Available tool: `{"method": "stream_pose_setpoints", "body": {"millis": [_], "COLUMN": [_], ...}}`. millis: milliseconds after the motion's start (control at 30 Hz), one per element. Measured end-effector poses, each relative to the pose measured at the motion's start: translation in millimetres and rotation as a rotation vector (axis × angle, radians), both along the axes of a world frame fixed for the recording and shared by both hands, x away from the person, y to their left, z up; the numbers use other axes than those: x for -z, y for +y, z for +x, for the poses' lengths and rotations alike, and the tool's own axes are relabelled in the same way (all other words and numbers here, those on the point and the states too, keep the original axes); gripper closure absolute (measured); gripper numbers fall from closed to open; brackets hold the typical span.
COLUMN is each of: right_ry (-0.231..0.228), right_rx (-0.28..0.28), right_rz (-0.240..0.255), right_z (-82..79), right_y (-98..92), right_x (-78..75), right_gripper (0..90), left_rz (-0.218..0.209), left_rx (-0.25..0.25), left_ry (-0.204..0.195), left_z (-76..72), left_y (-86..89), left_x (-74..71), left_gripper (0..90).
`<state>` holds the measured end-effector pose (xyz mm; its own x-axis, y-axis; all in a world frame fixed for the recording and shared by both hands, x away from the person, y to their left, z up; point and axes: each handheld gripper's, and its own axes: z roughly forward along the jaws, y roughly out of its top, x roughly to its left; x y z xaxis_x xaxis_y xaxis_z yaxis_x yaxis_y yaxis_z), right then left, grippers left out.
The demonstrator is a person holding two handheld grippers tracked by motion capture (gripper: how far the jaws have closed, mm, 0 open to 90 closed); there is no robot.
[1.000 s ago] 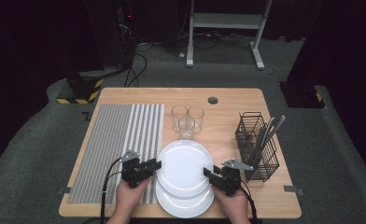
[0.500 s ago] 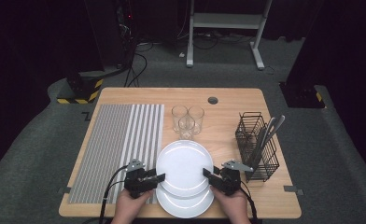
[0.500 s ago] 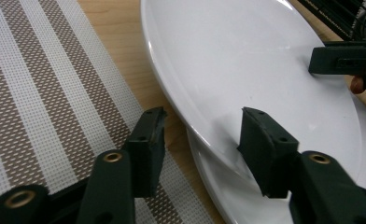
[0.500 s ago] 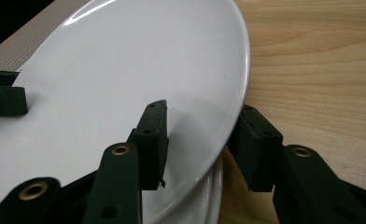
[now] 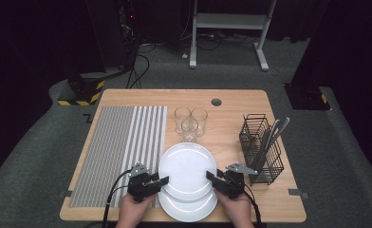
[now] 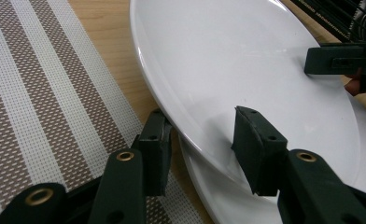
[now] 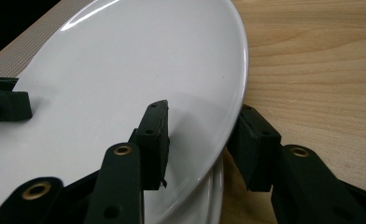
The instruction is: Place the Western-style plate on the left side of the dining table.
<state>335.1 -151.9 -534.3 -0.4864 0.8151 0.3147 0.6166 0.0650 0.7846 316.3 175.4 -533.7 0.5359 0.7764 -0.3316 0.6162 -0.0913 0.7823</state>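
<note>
Two white plates lie overlapped at the table's near edge. The top plate (image 5: 186,166) sits a little farther back than the lower plate (image 5: 189,210). My left gripper (image 5: 164,181) is shut on the top plate's left rim, and my right gripper (image 5: 209,175) is shut on its right rim. In the left gripper view, the gripper (image 6: 202,140) has one jaw under the top plate (image 6: 228,60) and one on its face, above the lower plate (image 6: 209,191). The right gripper view shows that gripper (image 7: 200,135) straddling the top plate (image 7: 125,70) the same way.
A striped placemat (image 5: 122,147) covers the table's left part, right beside the plates. Three clear glasses (image 5: 190,121) stand just behind the plates. A black wire basket (image 5: 262,147) with cutlery (image 5: 272,133) stands at the right, close to my right gripper.
My left gripper has moved right and slightly nearer, onto the top plate's left rim. The right gripper and the plates have stayed in place.
</note>
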Motion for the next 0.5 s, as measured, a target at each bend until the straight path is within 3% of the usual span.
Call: {"method": "stream_pose_setpoints", "body": {"millis": [500], "right_ry": [-0.046], "right_rx": [0.029], "right_rz": [0.027], "right_z": [-2.0], "right_y": [2.7], "right_x": [-7.0], "right_gripper": [64.3], "left_rz": [0.016], "left_rx": [-0.034], "left_ry": [-0.074], "left_z": [-2.0], "left_y": [-2.8], "left_x": [-12.3], "left_gripper": [62.2]}}
